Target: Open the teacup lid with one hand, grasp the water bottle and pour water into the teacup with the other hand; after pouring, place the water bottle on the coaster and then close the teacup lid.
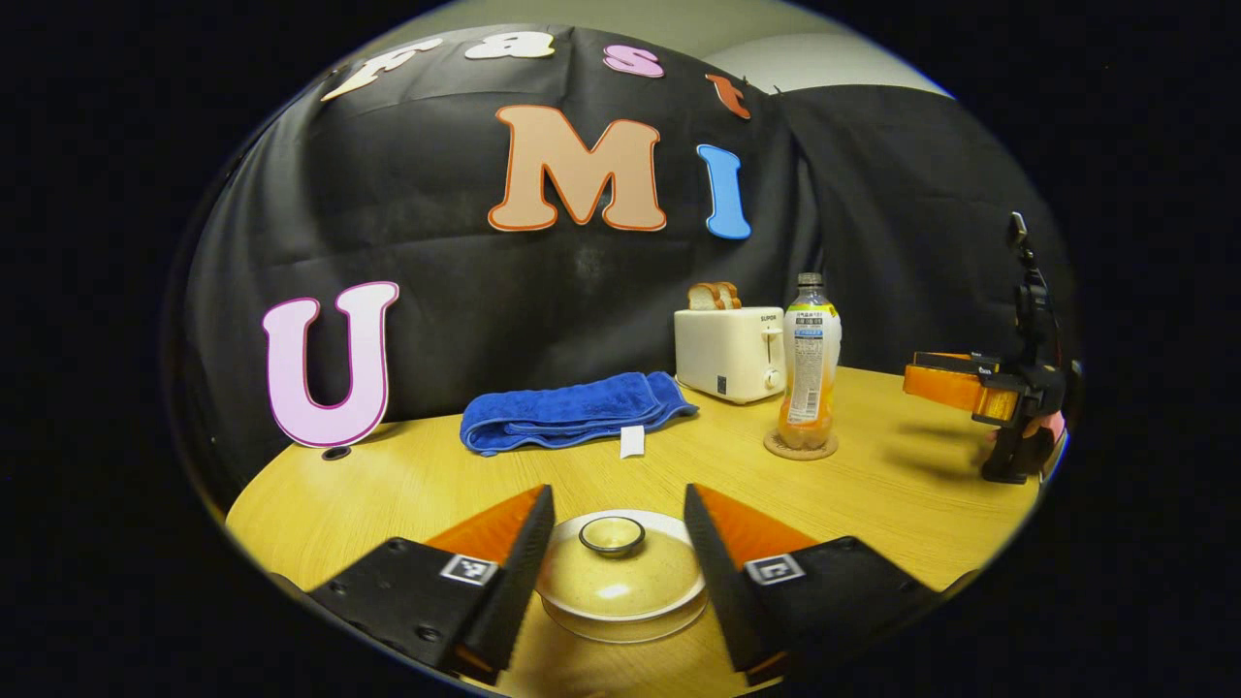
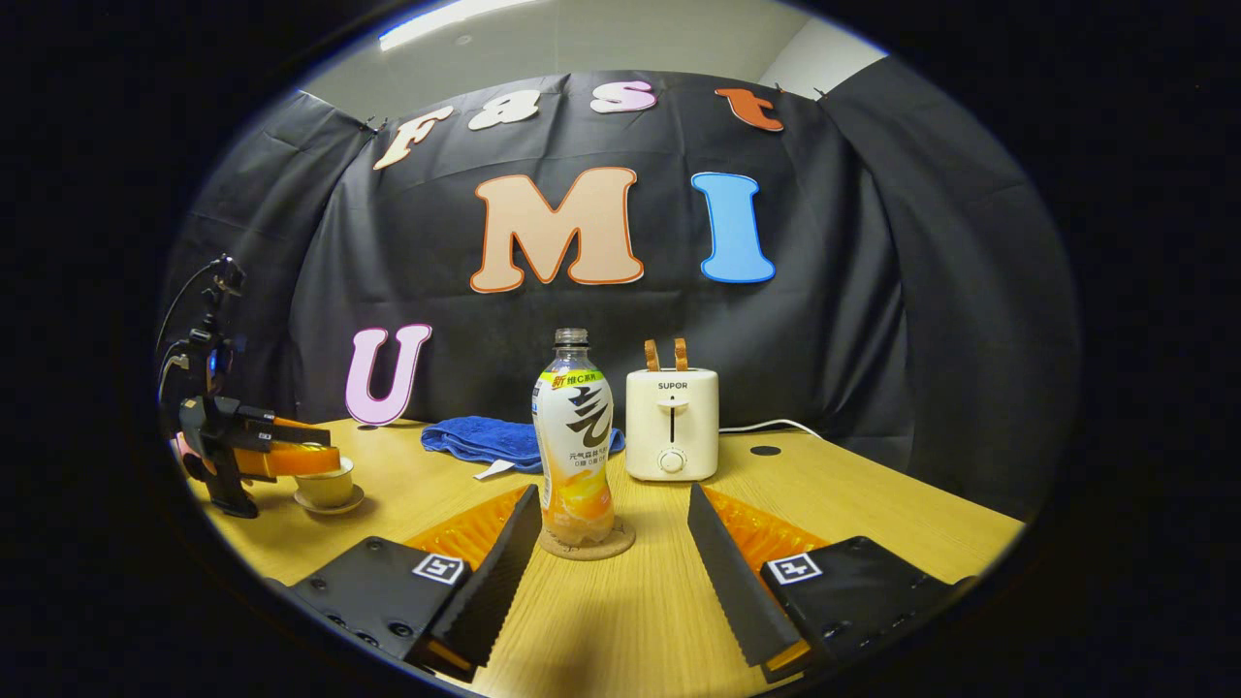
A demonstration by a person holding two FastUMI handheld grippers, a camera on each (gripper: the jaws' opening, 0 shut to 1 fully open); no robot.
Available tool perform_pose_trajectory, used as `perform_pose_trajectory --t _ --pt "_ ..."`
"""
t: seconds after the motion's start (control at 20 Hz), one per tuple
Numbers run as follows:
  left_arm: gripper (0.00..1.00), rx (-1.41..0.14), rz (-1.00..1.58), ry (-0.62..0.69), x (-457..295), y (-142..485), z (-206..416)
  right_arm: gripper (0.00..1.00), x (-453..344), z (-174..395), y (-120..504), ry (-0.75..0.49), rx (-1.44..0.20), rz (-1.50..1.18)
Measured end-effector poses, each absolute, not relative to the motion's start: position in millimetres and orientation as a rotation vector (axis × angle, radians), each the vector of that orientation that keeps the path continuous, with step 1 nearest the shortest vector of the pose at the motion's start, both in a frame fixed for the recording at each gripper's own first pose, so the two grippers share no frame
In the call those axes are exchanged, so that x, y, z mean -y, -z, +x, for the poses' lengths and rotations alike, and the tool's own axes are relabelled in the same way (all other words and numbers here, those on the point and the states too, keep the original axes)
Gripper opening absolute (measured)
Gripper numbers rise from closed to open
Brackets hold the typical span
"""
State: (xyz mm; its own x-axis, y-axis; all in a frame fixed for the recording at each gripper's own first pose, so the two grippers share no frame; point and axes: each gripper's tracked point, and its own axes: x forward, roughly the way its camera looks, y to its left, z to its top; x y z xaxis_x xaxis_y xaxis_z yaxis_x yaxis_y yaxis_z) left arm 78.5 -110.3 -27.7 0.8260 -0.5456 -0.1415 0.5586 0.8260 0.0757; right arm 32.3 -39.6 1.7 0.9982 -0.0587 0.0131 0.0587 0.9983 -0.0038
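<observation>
The teacup (image 1: pixel 620 591) sits on its saucer at the near edge of the desk (image 1: pixel 407 475), with its lid (image 1: pixel 619 567) on it, the round knob (image 1: pixel 612 535) facing up. In the left gripper view the left gripper (image 1: pixel 617 543) hangs just over the cup, its fingers apart on either side of the lid and not visibly touching it; the right gripper view shows the same gripper (image 2: pixel 291 456) from the side, level with the top of the cup (image 2: pixel 328 485). The water bottle (image 2: pixel 574 441) stands upright on the round coaster (image 2: pixel 587 545), near the toaster (image 2: pixel 671 422) and the folded blue towel (image 2: pixel 494 441). It seems to have no cap on, and its lower part holds an orange drink. The right gripper (image 2: pixel 613 543) points at the bottle with its fingers spread wide, short of the bottle and holding nothing. Judged from how things lie, either the whole task is left to do or all of it is done: a lidded cup and a bottle on its coaster fit both, and I cannot tell whether the cup holds any water. The left gripper poised at the lid suggests a lid step is in hand.
</observation>
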Motion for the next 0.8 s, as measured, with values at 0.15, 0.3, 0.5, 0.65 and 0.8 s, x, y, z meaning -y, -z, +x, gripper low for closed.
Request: perform_pose_trajectory --t 0.15,0.3,0.5,0.65,0.8 --pt "0.96 -0.098 0.105 0.567 106.7 22.8 78.8 0.94 38.6 32.8 -0.4 0.059 0.014 -0.003" --pt "0.96 -0.059 0.076 0.534 97.4 16.5 77.7 0.96 37.6 33.1 0.3 0.059 0.014 -0.003" --pt "0.96 0.014 0.019 0.523 90.5 3.5 72.1 0.96 37.0 33.4 0.9 0.060 0.014 -0.003" --pt "0.95 0.013 0.019 0.511 83.8 5.2 66.1 0.94 36.4 33.3 0.9 0.060 0.015 -0.003" --pt "0.96 0.012 0.020 0.448 65.9 4.9 61.7 0.94 36.7 32.8 1.0 0.060 0.014 -0.003"
